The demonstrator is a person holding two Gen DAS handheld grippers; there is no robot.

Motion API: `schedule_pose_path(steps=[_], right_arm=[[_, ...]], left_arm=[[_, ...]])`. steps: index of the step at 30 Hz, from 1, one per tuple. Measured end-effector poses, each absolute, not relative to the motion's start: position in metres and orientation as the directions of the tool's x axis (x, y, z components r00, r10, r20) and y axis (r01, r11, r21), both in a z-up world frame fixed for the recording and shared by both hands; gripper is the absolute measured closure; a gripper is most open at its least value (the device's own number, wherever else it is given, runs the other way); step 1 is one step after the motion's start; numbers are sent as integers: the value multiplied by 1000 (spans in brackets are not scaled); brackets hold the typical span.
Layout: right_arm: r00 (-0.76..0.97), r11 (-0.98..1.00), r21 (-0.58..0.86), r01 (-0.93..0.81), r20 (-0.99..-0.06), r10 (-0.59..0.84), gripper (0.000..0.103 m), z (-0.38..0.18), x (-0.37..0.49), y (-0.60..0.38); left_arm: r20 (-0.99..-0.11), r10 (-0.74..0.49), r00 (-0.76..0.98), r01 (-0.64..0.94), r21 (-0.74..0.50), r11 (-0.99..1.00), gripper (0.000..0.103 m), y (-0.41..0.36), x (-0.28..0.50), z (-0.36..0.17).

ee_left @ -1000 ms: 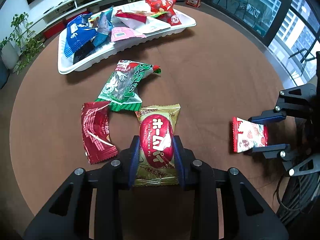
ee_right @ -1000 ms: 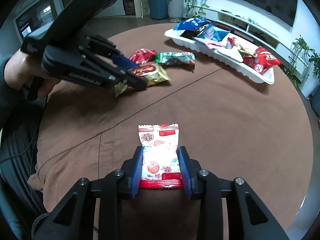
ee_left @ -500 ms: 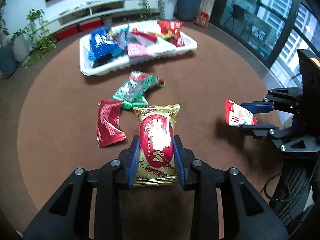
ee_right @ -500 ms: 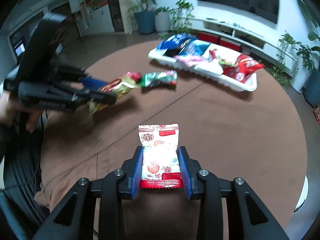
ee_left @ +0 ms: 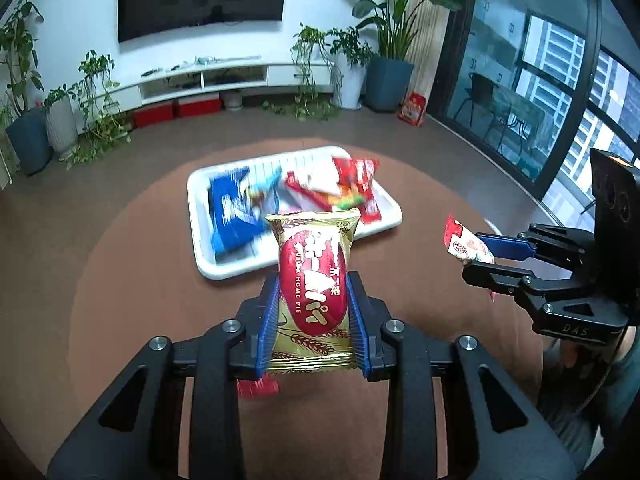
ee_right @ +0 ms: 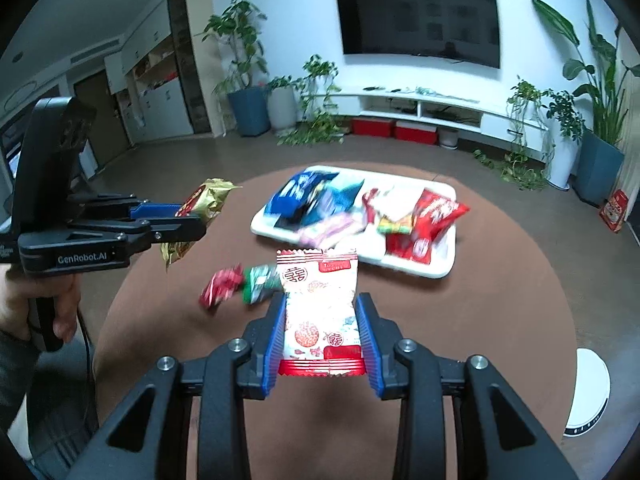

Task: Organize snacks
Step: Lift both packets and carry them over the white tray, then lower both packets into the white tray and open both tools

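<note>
— While both packets hang clear above the round brown bench, how much room is around them?

— Plenty. Bare cloth spreads from three to six o'clock in the right wrist view, out to the curved rim. The white rectangular tray sits toward twelve o'clock, heaped with crinkly wrappers.

— And the grips?

— The left tool is clenched on a glossy gold-and-red Home Pie packet, pinched at both long edges by ribbed blue pads. The right tool is clamped the same way on a white-and-red packet with serrated ends.

— What does only one camera catch?

— The right wrist view shows a red wrapper and a green wrapper lying touching on the bench at ten o'clock of its packet, and a hand on the left tool's handle. The left wrist view hides those two.
</note>
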State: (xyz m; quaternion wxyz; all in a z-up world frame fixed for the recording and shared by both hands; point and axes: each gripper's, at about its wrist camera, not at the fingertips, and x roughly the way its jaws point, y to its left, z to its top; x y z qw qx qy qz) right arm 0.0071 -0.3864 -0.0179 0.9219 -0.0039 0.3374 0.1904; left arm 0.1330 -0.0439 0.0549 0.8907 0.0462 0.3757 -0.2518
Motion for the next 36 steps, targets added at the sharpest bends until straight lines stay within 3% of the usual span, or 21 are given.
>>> schedule_pose_path(steps=[7,16,23,36], right_arm=[[751,951,134,-278,-587,302,66,19,88,-396],[696,977,106,-187,-687,208,66,-19,202,-393],[658,979,61,-196,-731,178,66,-41,232,-382],[615,984,11,-178,-779,120,64,-65,244,-370]], left_arm=[[-688,-409,600,451,-132,883,74,-54,200,73],[-742,-356,568,397,-133,908,74,-87,292,36],[-769,-328,549,401,-103,910,73,-113,316,-2],[-766,-292,573,422,-29,906,73,-143,312,-24]])
